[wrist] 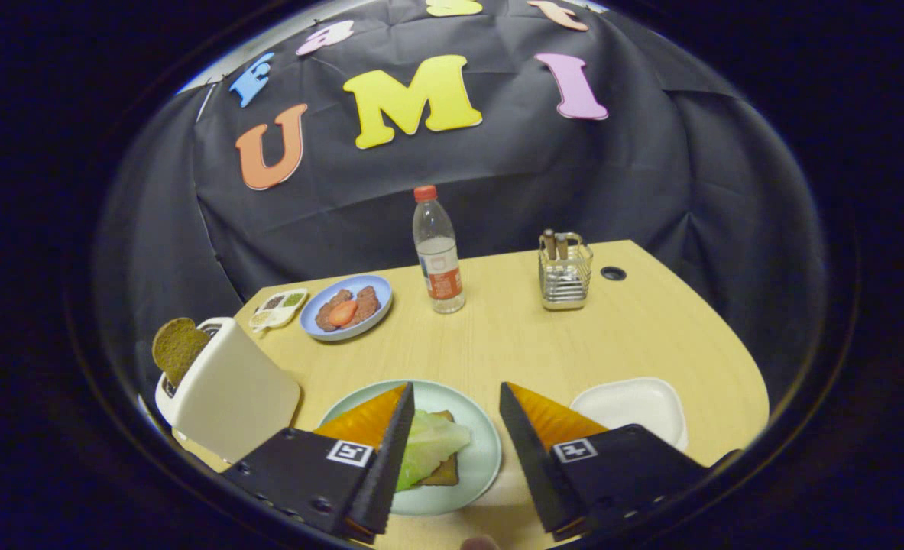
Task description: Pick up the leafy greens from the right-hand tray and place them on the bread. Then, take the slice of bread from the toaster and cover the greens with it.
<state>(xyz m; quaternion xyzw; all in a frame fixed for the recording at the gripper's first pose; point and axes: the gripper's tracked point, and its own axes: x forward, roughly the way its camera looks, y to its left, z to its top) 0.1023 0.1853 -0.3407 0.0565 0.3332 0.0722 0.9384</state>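
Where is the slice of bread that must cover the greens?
In the gripper view, the slice of bread stands in the white toaster, left of the green plate and the open claw.

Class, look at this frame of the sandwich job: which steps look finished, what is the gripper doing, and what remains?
Done: the leafy greens lie on the bread on the pale green plate, and the white tray holds nothing. In hand: nothing; the gripper is open above the plate, fingers spread. Left: the bread slice stands in the white toaster, not yet taken to cover the greens.
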